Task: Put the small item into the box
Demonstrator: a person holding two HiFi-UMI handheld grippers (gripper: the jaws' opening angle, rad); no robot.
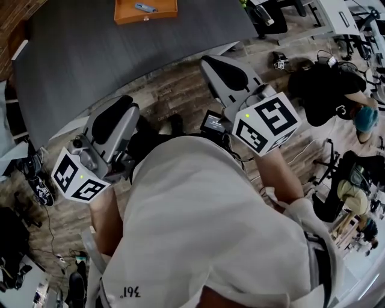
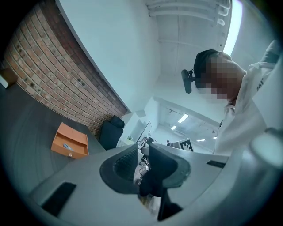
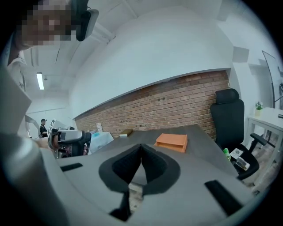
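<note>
An orange box [image 1: 146, 10] stands at the far side of the dark grey table [image 1: 120, 54], and a small blue item [image 1: 145, 8] lies inside it. The left gripper view shows the same box [image 2: 70, 141] with the item [image 2: 67, 146] in it. In the right gripper view the box [image 3: 171, 142] is seen from its closed side. Both grippers hang close to my body, short of the table's near edge. My left gripper [image 1: 123, 101] [image 2: 142, 148] has a narrow gap between its tips and nothing in it. My right gripper [image 1: 210, 60] [image 3: 141, 145] is shut and empty.
A black office chair [image 3: 227, 114] stands at the table's right end. Seated people and bags [image 1: 328, 90] crowd the floor on my right. Cables and gear [image 1: 36, 180] lie on the wooden floor at my left. A brick wall [image 3: 177, 101] runs behind the table.
</note>
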